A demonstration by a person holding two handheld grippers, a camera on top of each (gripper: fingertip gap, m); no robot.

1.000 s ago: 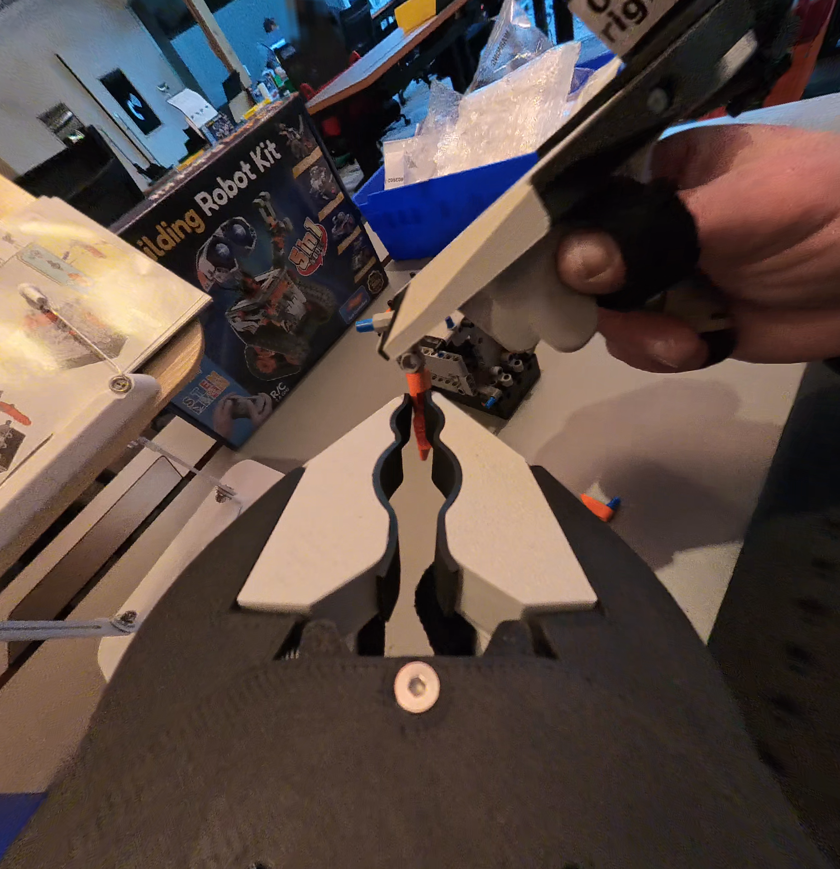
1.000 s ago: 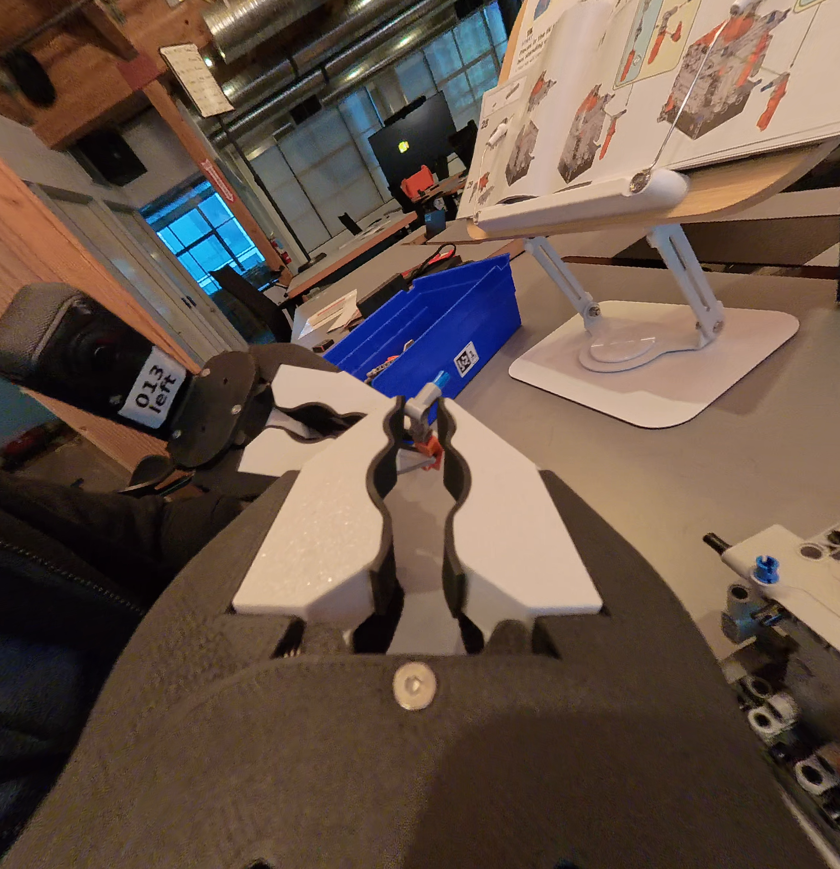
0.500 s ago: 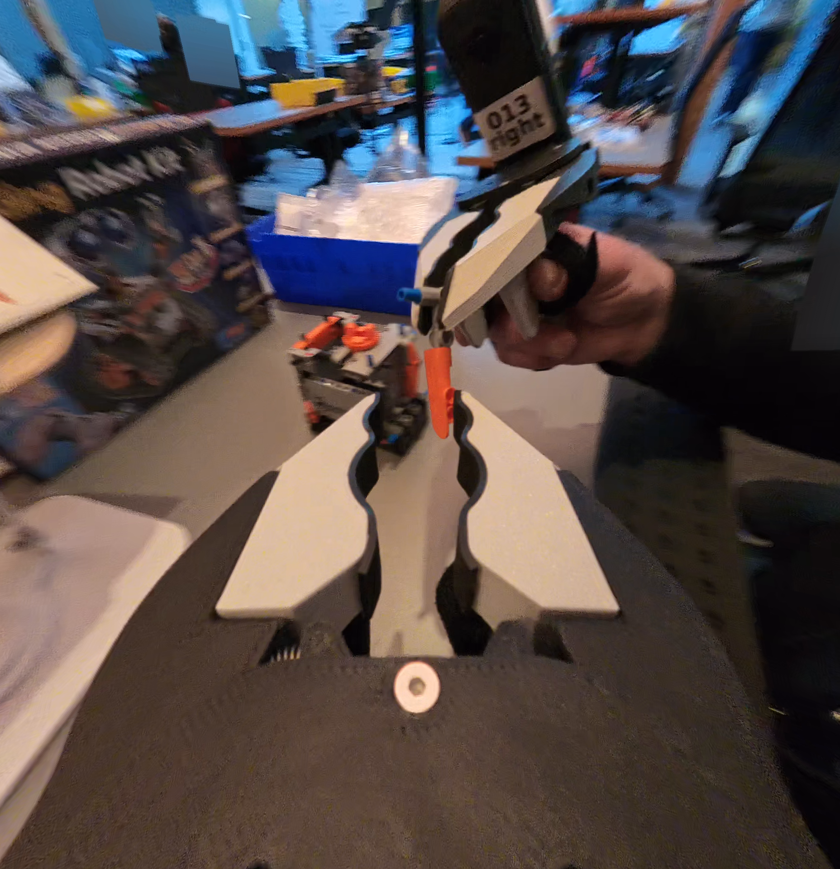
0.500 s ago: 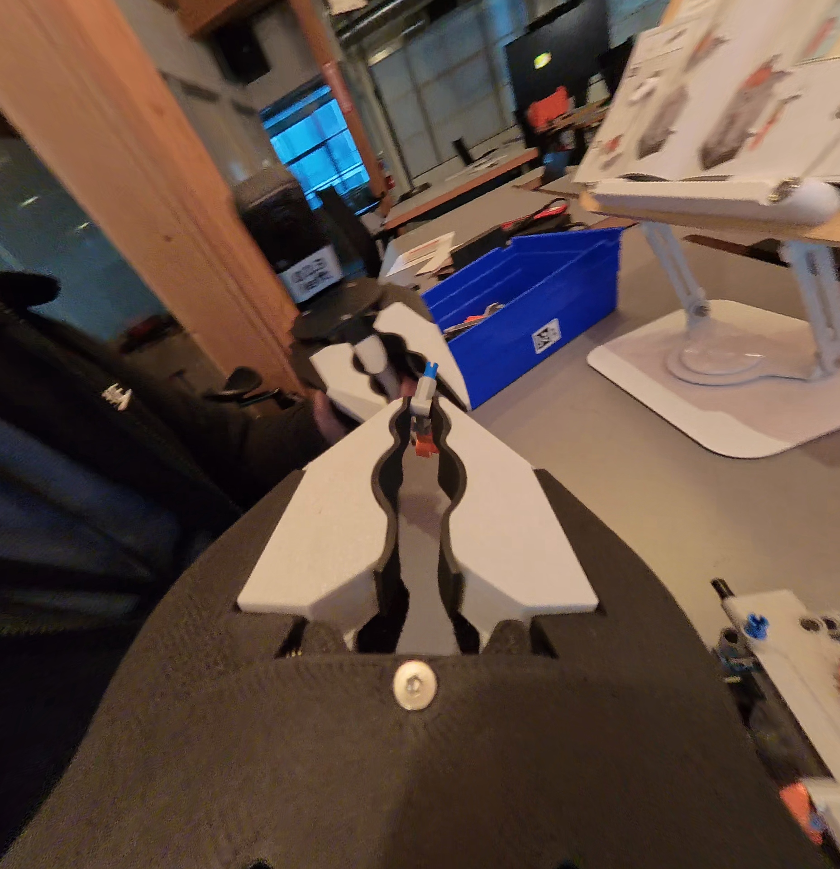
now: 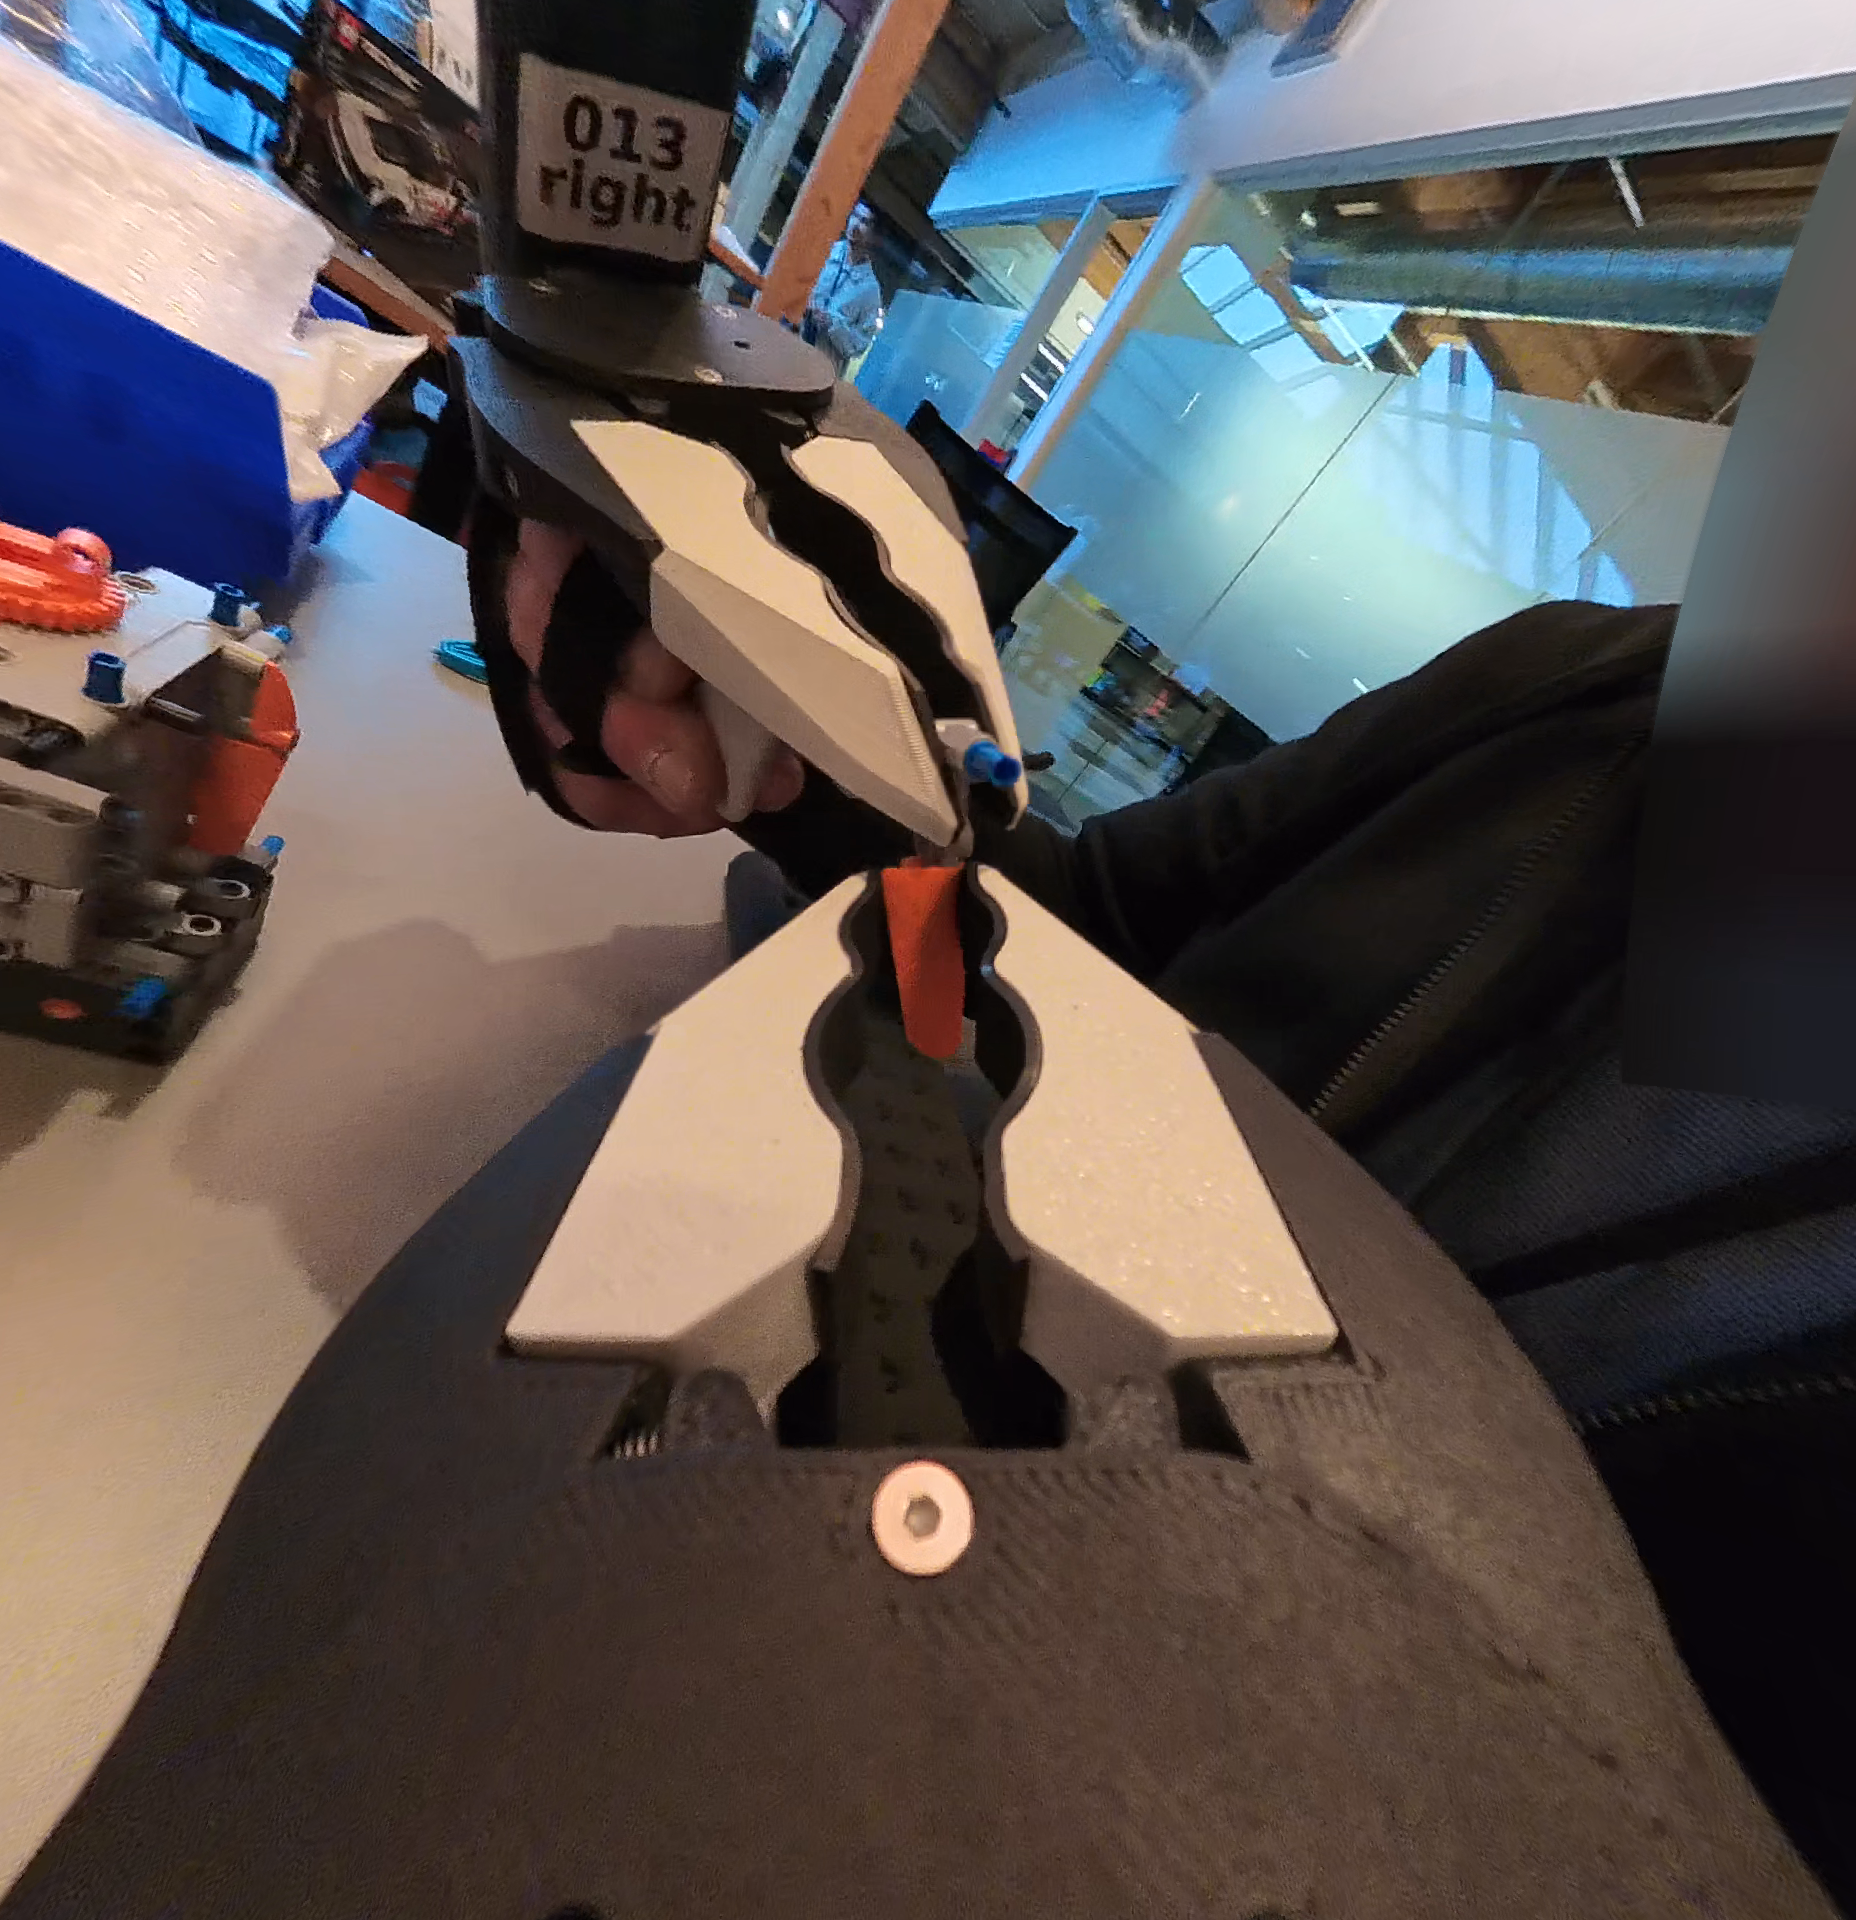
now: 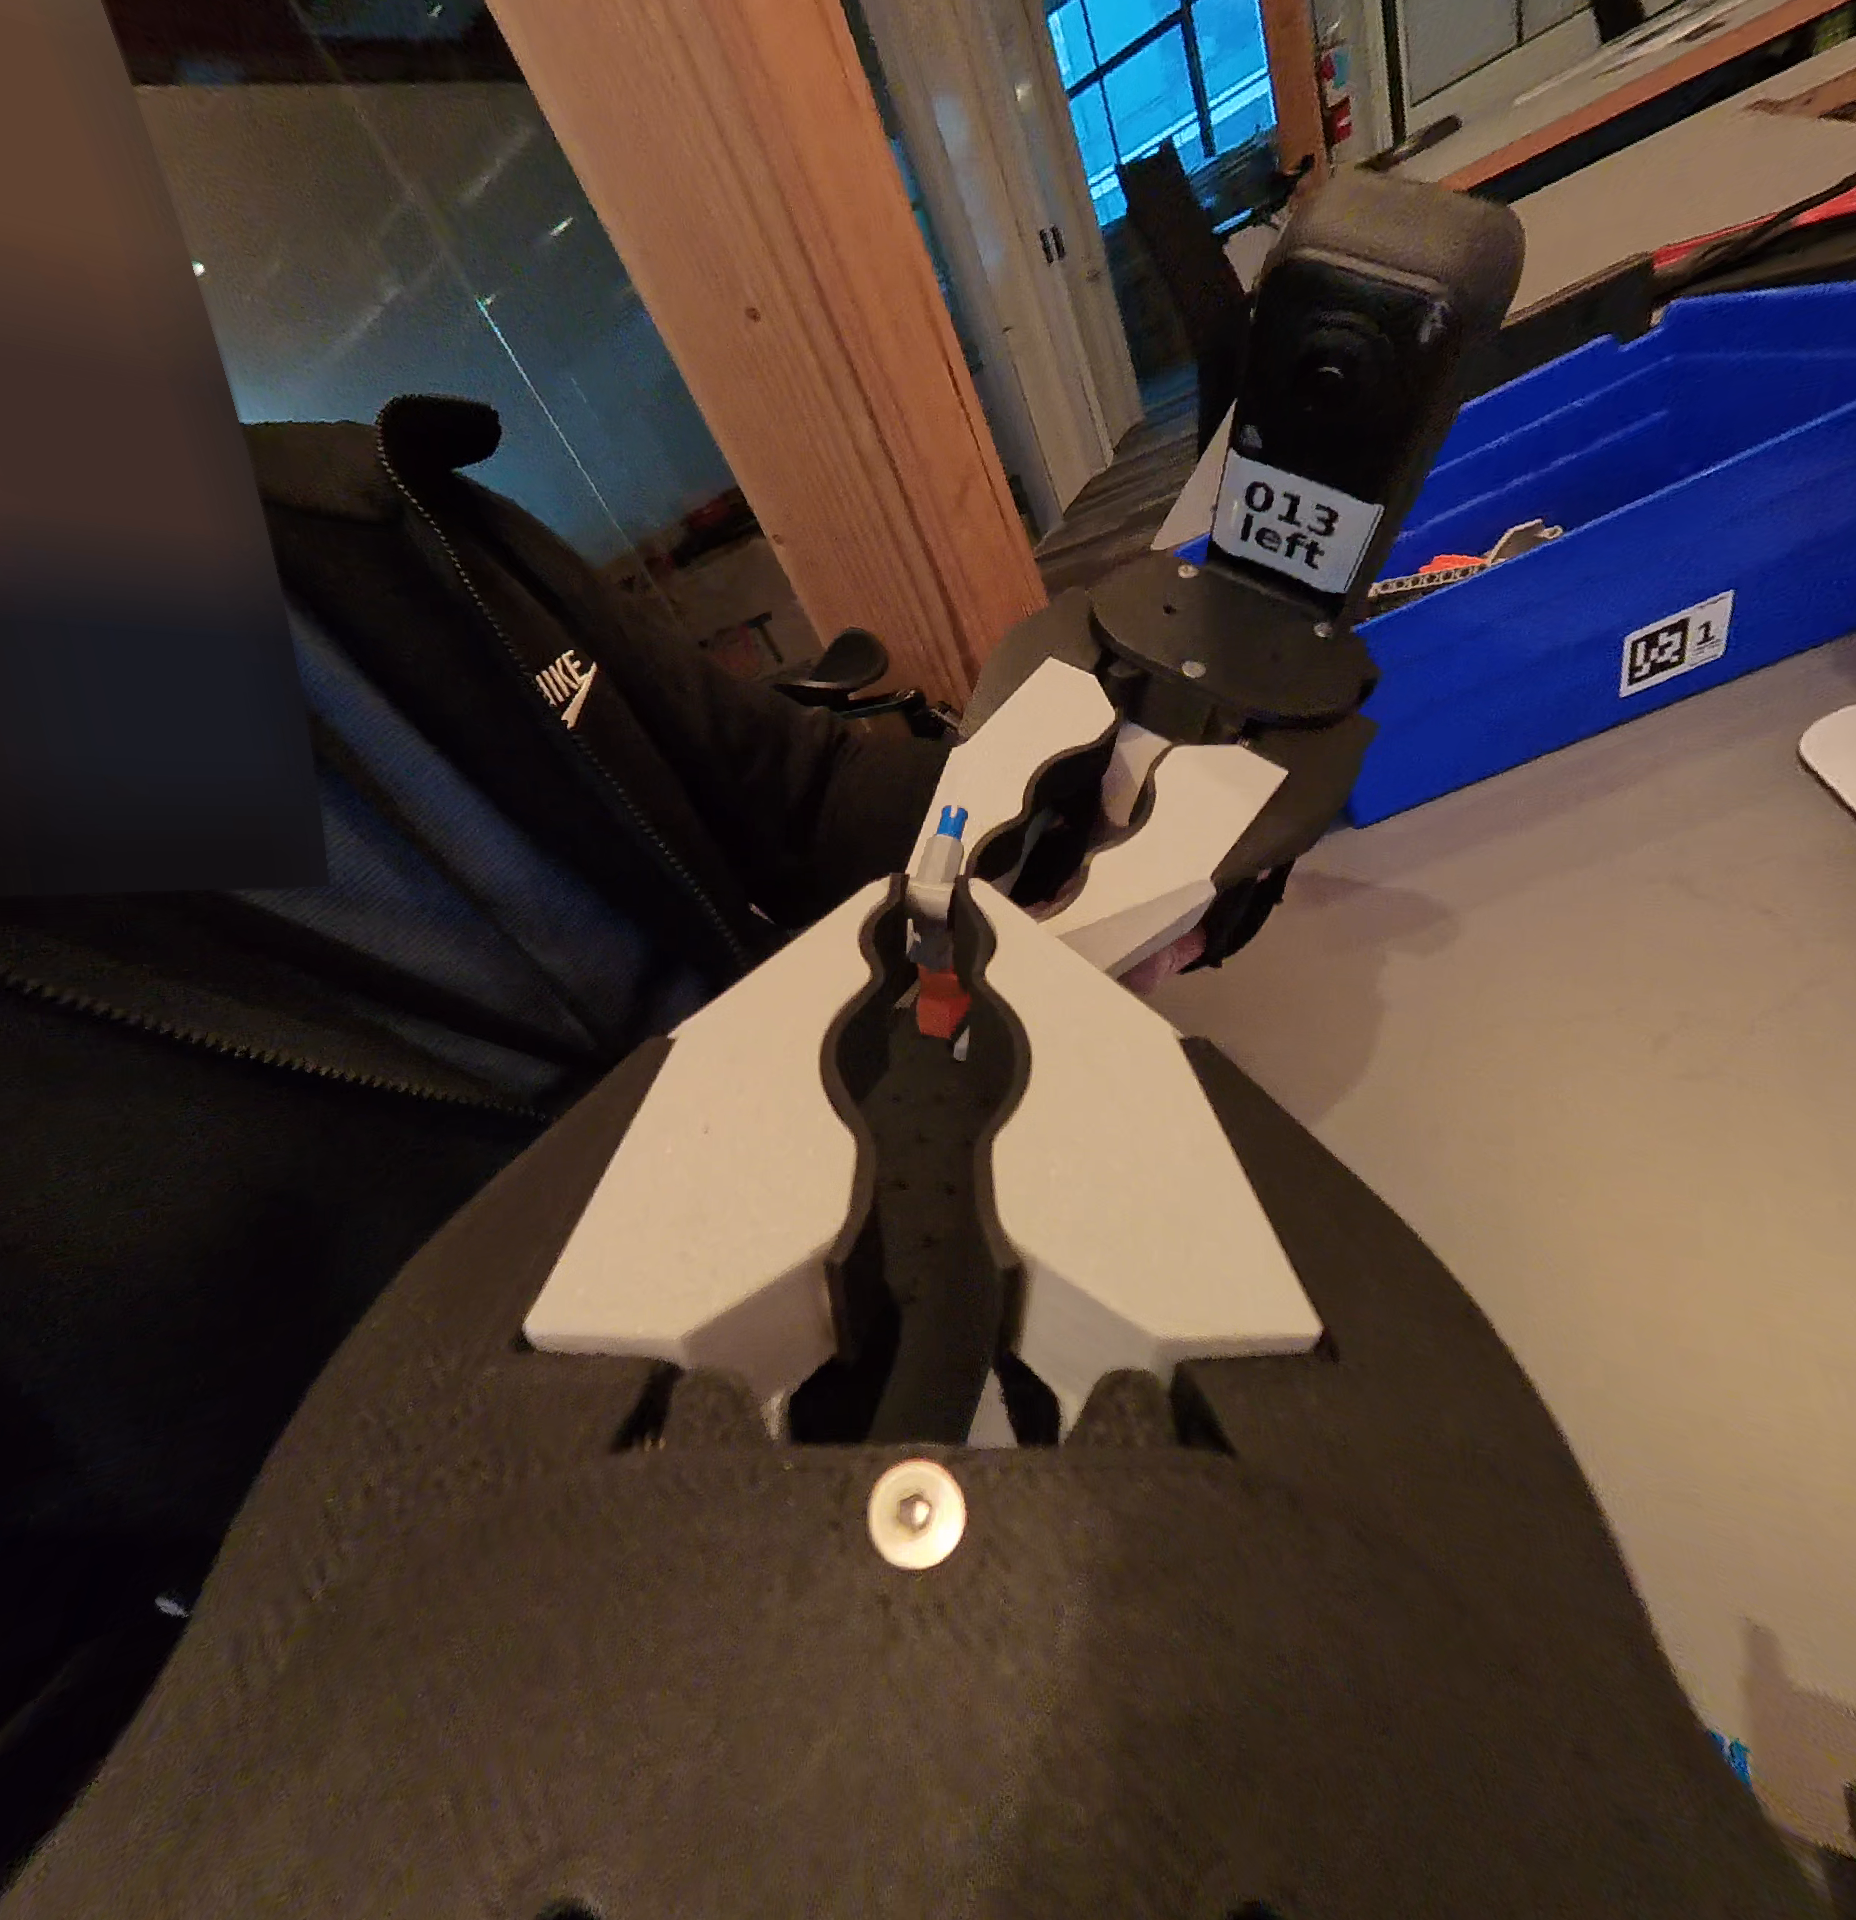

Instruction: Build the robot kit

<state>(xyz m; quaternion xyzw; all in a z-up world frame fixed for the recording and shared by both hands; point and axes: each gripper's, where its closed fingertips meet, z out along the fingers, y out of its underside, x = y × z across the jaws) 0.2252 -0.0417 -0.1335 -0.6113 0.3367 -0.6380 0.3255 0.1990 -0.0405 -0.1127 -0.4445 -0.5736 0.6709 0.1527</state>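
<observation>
Left gripper (image 5: 922, 883) pinches orange piece (image 5: 924, 961) — right gripper (image 6: 929, 899) apparently clamps grey connector (image 6: 934, 868).

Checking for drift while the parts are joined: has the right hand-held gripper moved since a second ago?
Yes. The right hand-held gripper swung left, away from the blue plastic bin, which now sits at the right edge of its view.
</observation>
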